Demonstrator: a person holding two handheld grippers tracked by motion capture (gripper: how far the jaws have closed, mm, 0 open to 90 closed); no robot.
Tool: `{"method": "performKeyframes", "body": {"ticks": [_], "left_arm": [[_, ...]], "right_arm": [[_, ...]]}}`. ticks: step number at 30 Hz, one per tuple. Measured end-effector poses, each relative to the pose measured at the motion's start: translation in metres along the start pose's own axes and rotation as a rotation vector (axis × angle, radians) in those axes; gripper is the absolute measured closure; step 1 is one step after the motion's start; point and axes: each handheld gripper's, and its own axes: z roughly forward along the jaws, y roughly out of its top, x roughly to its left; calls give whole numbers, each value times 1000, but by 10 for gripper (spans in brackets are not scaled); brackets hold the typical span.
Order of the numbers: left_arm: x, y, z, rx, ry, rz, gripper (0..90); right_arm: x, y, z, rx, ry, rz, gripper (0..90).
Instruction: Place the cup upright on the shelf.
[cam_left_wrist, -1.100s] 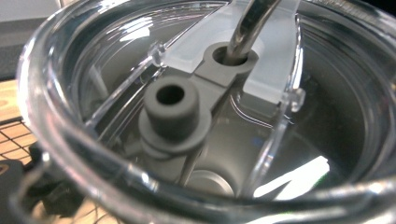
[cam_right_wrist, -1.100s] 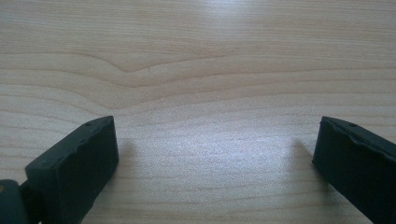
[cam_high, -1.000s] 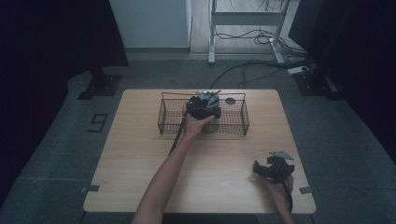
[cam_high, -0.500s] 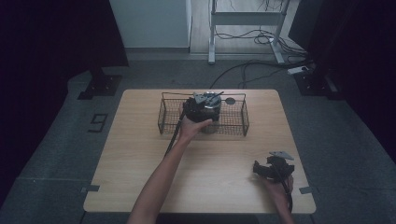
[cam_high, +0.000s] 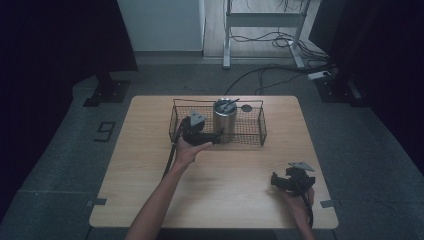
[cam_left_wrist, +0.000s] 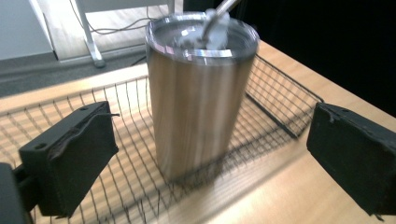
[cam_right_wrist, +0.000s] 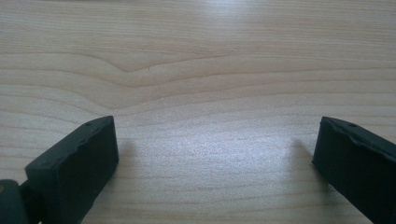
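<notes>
Left hand-held gripper (cam_high: 216, 136) open beside basket's (cam_high: 260, 131) steel tumbler (cam_high: 225, 119).

Wooden table (cam_high: 150, 190); metal stand (cam_high: 227, 30) and cables (cam_high: 270, 40) on floor behind.

Dim rm, grey floor (cam_high: 60, 165), wood table (cam_high: 225, 200), cables (cam_high: 270, 40) at back

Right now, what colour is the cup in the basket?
Silver steel cup; left gripper view shows it best.
</notes>
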Motion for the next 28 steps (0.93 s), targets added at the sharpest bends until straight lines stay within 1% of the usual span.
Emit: {"method": "performKeyframes", "body": {"ticks": [1, 2, 7, 9, 10, 11, 14, 16, 18, 20, 22, 24, 25, 28], "left_arm": [[0, 0, 0, 0, 0, 0, 17], [-1, -7, -8, 12, -4, -3, 17], [-3, -27, -27, 36, -27, -22, 25], [-4, -36, -35, 31, -36, -35, 34], [-5, -45, -43, 39, -33, -30, 34], [-5, -45, -43, 39, -33, -30, 37], [-6, -64, -56, 57, -33, -30, 39], [-5, -75, -64, 74, -46, -32, 41], [-5, -88, -71, 89, -46, -32, 41], [-5, -95, -76, 100, -47, -32, 41], [-6, -99, -80, 114, -45, -22, 39], [-6, -101, -82, 108, -39, -21, 37], [-7, -101, -83, 110, -43, -21, 38], [-6, -103, -82, 116, -40, -18, 38]], "right_arm": [[0, 0, 0, 0, 0, 0, 0], [0, 0, 0, -1, 0, 1, 0], [0, 0, 0, -2, 0, 0, 0], [0, 0, 0, -1, 0, 0, 0], [0, 0, 0, -1, 0, -1, 0], [0, 0, 0, -1, 0, -1, 0], [0, 0, 0, -1, 0, -1, 0], [0, 0, 0, -1, 0, 0, 0], [0, 0, 0, 0, 0, 0, 0], [0, 0, 0, -1, 0, -1, 0], [0, 0, 0, -1, 0, -1, 0], [0, 0, 0, -1, 0, -1, 0], [0, 0, 0, -1, 0, -2, 0], [0, 0, 0, -1, 0, -1, 0]]}}
